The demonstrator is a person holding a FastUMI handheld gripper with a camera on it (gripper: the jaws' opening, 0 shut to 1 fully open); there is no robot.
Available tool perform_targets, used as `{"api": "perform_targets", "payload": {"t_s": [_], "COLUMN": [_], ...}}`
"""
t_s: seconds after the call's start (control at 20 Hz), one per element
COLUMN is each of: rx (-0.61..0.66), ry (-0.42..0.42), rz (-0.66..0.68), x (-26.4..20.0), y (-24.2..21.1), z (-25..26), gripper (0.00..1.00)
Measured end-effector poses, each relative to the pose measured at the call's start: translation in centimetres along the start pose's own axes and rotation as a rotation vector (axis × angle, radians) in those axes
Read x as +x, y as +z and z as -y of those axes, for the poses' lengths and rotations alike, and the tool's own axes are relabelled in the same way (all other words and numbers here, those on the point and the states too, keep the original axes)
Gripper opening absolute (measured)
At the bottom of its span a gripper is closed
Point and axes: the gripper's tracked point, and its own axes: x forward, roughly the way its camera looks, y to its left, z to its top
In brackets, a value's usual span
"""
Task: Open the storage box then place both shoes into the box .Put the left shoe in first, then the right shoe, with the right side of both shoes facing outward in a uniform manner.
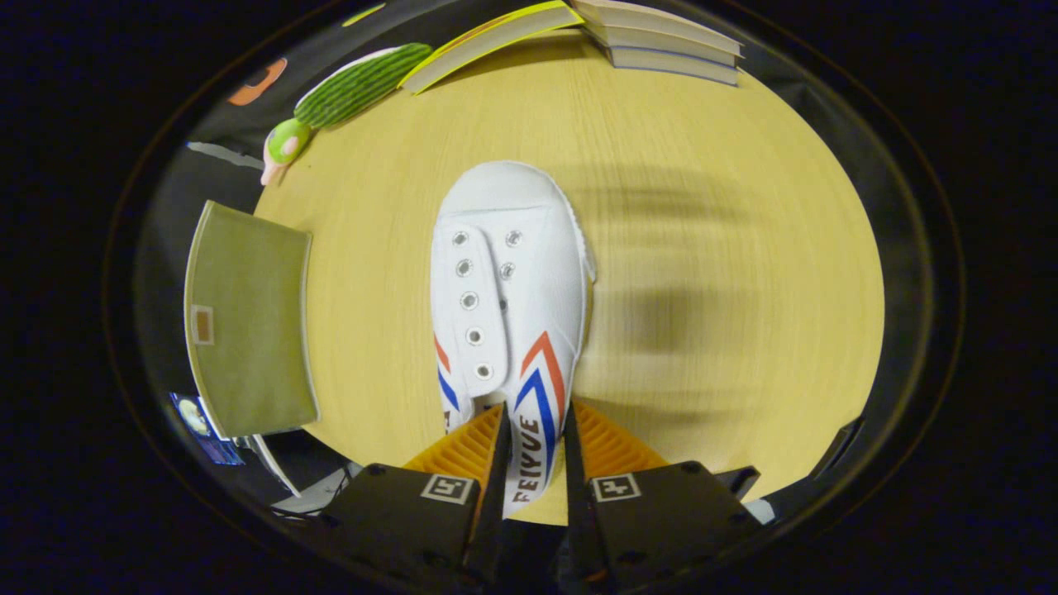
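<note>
A white canvas shoe (508,273) with red and blue chevrons and no laces hangs above the round wooden table (727,248), toe pointing away from me. My gripper (533,417) is shut on the shoe's side wall near the heel, both fingers pressing on the canvas. The shoe casts a blurred shadow on the table to its right. An olive-green fabric storage box (248,322) stands at the table's left edge, well left of the fingers; I cannot tell whether it is open.
A green plush toy (347,95) lies at the far left of the table. A yellow-edged book (488,41) and a stack of books (661,41) sit at the far edge. Cables and a small card (202,430) lie below the box, off the table.
</note>
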Motion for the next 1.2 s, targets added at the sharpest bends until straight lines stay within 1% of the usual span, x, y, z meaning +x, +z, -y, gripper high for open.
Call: {"api": "perform_targets", "payload": {"t_s": [0.05,0.1,0.15,0.2,0.25,0.3,0.55,0.65,0.8,0.9,1.05,1.2], "rx": [-0.005,-0.009,-0.006,0.011,0.026,0.045,0.108,0.134,0.113,0.096,0.077,0.055], "ry": [-0.005,-0.007,-0.007,0.001,0.018,0.038,0.120,0.153,0.167,0.183,0.230,0.272], "rz": [0.003,0.004,0.008,0.015,0.019,0.019,-0.001,0.001,0.040,0.075,0.115,0.135], "x": [0.0,-0.2,-0.3,-0.6,-0.9,-1.0,-2.6,-4.1,-7.3,-9.9,-13.7,-16.2], "y": [-0.1,0.0,0.1,0.1,0.2,-0.1,-2.1,-2.5,-2.1,-1.6,-1.2,-1.1], "z": [0.2,0.2,0.3,0.3,-0.1,-0.5,-3.2,-5.1,-8.0,-11.0,-15.9,-21.0], "gripper": [0.35,0.28,0.23,0.13,0.08,0.06,0.06,0.06,0.06,0.06,0.06,0.06]}}
